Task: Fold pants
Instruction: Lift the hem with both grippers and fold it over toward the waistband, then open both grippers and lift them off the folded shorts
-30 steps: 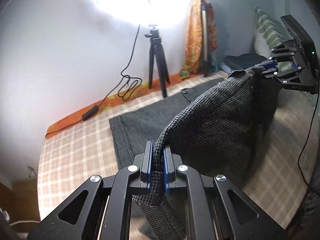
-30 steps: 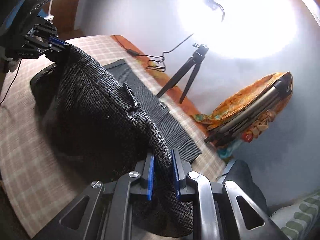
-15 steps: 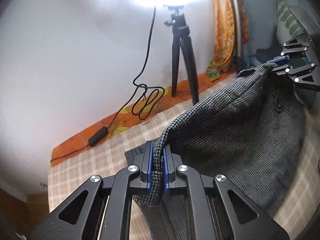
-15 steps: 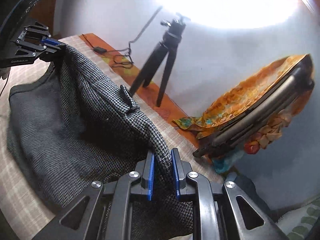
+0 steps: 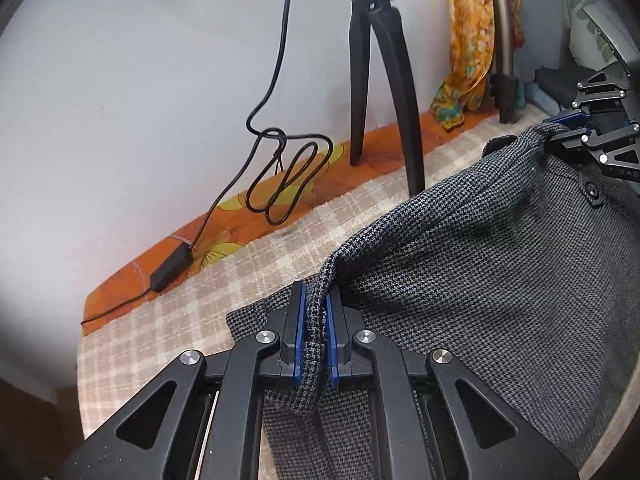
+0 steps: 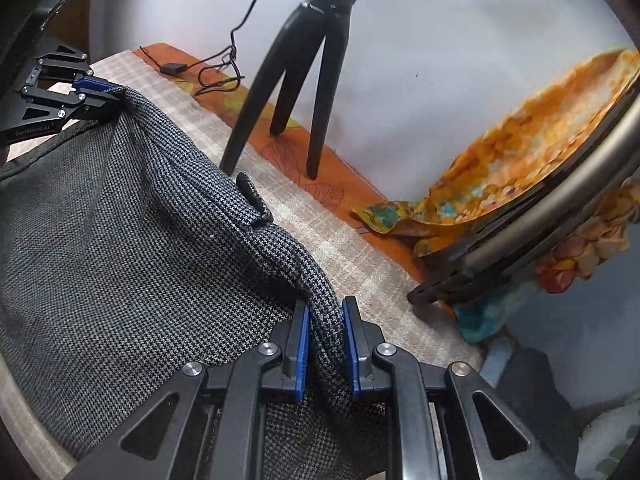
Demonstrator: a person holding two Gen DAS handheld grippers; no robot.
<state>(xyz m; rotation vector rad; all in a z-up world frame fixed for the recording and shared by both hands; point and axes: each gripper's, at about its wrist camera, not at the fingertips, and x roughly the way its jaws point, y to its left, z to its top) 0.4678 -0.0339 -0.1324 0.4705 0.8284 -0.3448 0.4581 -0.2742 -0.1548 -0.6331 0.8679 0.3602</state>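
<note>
Pants (image 5: pixel 500 280) hang bunched between both grippers, left (image 5: pixel 315 332) and right (image 6: pixel 323 344) fingers clamped narrowly on fabric.

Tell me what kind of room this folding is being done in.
Probably a bedroom at home, set up for filming. The pants lie on a checked blanket spread like bedding against a plain wall, a black tripod with a trailing cable stands beside it, and an orange floral cloth drapes over a stand.

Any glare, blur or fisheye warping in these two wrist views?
Left wrist: dark vignette corners, black tripod legs bowed by the lens, grey houndstooth pants sharp. Right wrist: white glare on the wall at top right, orange floral cloth soft, pants weave crisp.
</note>
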